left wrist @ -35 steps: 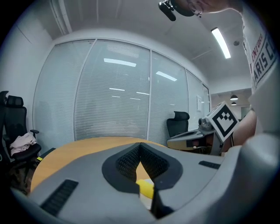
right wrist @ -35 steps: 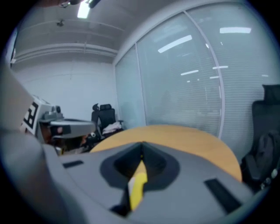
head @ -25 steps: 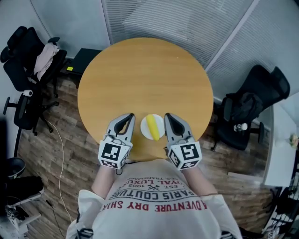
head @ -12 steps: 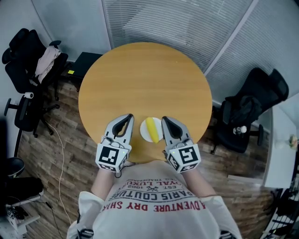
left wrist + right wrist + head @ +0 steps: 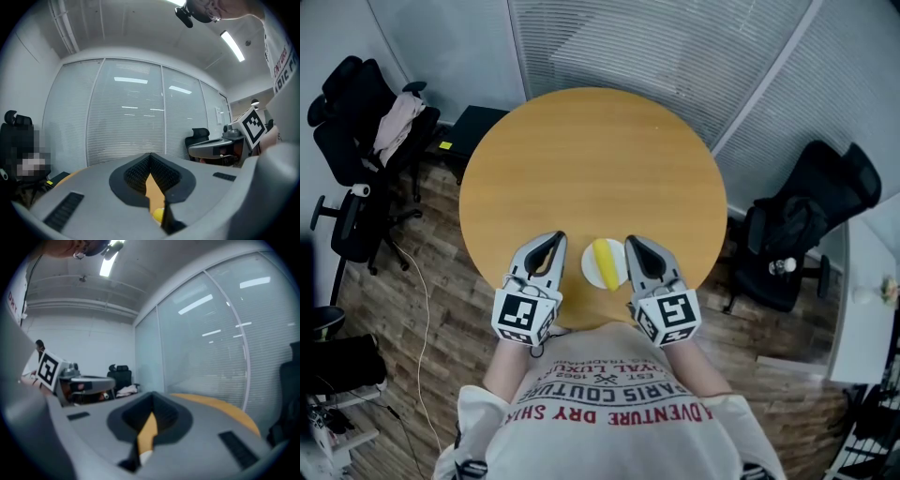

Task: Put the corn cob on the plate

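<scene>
Corn cob [image 5: 605, 258], yellow, lies on a small white plate [image 5: 589, 266] near the edge of a round tan wooden surface [image 5: 591, 159], on the side closest to the person. Seen from above, the cob lies lengthwise, pointing away from the person, and covers much of the plate.

The left tool [image 5: 551, 242] sits just beside the plate on its left, and the right tool [image 5: 636, 246] sits just beside it on the right. Both point away from the person across the surface, roughly parallel, with the plate between them. Neither tool touches the cob. Each carries a cube with black and white square markers at its rear, close to the person's shirt [image 5: 609, 403], which is white with red lettering.

In the left gripper view the jaws are pressed together with nothing held. A thin slit between them shows the tan surface and a sliver of yellow. In the right gripper view the jaws are likewise closed and empty, and the slit shows the tan surface and a bit of white.

A black office chair with a garment draped over it [image 5: 366, 112] stands on the wood floor to the left of the surface. Another black chair [image 5: 806, 216] stands to the right. Slatted blinds [image 5: 656, 47] run behind the surface.
</scene>
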Demonstrator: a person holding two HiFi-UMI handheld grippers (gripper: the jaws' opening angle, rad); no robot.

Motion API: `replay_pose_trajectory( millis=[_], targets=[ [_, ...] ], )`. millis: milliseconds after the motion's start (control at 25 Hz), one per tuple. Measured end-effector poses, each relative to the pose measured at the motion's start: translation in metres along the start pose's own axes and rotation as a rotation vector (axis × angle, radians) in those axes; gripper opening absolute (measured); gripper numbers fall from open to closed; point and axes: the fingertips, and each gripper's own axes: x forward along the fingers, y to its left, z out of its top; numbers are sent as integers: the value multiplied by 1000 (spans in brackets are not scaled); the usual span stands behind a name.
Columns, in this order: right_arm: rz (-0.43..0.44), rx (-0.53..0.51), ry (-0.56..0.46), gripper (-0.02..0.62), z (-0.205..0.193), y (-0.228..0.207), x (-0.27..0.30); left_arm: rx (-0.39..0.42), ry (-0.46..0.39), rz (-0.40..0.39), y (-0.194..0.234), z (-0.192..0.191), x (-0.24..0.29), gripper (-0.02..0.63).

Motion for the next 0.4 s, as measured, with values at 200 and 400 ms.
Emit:
replay_pose_trajectory(
  millis=[200,400],
  targets=[
    [-8,-2,10,29,-1,-3,4,-7,-1,0,3,1,1,34],
    [-26,-9,-10,29,0,-4,2,14,11,1,3,-3,0,34]
  ],
)
